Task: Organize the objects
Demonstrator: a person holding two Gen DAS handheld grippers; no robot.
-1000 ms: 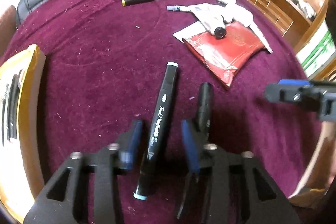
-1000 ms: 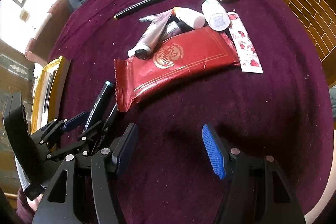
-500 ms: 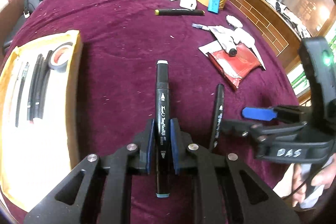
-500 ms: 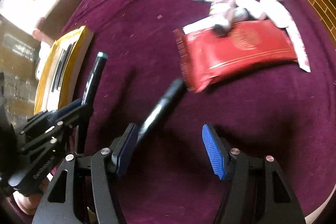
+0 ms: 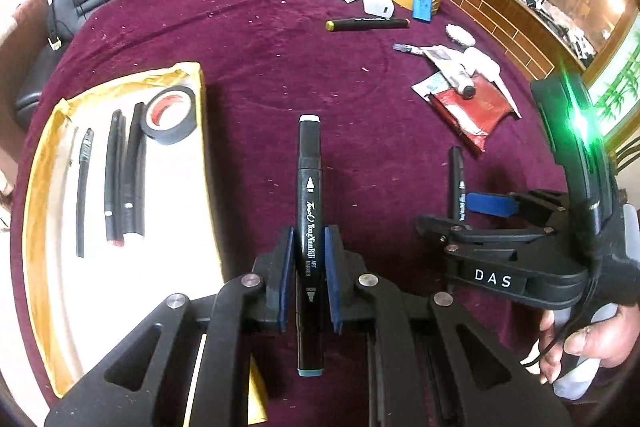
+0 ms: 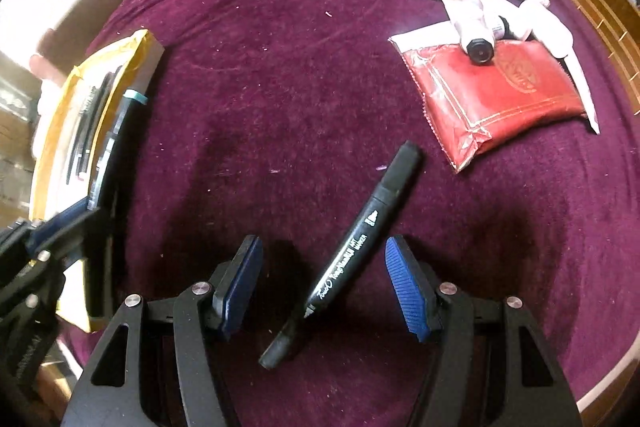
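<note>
Carry the clamped art marker [image 5: 309, 227] over to the yellow-rimmed tray [image 5: 192, 83] and lay it level beside the pens [image 5: 120, 183] and tape roll [image 5: 170, 115] before letting go. The left gripper [image 5: 307, 259] is closed tight on that marker's barrel. The right gripper [image 6: 324, 287] hangs with jaws apart, straddling a second marker [image 6: 352, 251] lying on the purple-covered bench [image 6: 280, 87]; neither pad touches it.

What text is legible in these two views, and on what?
"Touch TongYuanRiJi ART MARKER": barrel of the teal-capped marker clamped in the left gripper.
"Touch TongYuanRiJi ART MARKER": barrel of the black marker lying between the open jaws of the right gripper.
"DAS": white label on the right gripper's body, left wrist view.
Unreadable: print on the yellow-tipped marker, emblem on the red packet.
</note>
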